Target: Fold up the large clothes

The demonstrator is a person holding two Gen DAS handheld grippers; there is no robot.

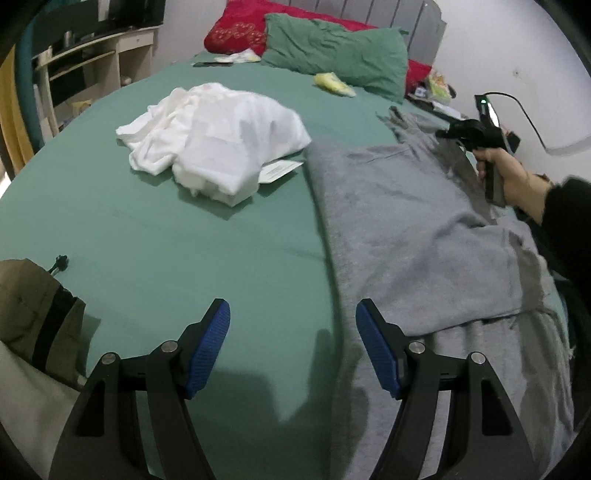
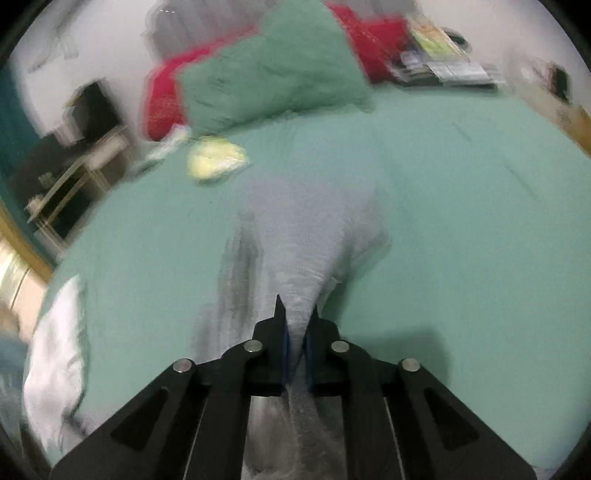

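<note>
Right gripper (image 2: 297, 321) pinches soft, seemingly fleecy grey garment (image 2: 310, 229) into a ridge

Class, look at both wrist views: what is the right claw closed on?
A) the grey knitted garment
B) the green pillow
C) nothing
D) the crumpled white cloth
A: in the right wrist view the right claw pinches a fold of the grey knitted garment; the crumpled white cloth lies apart.

Home bedroom, bed (image 1: 184, 240) with green sheet, green pillow (image 1: 332, 51) and red pillow (image 1: 236, 33) against grey headboard (image 1: 388, 14), shelf unit (image 1: 92, 62) beside it
</note>
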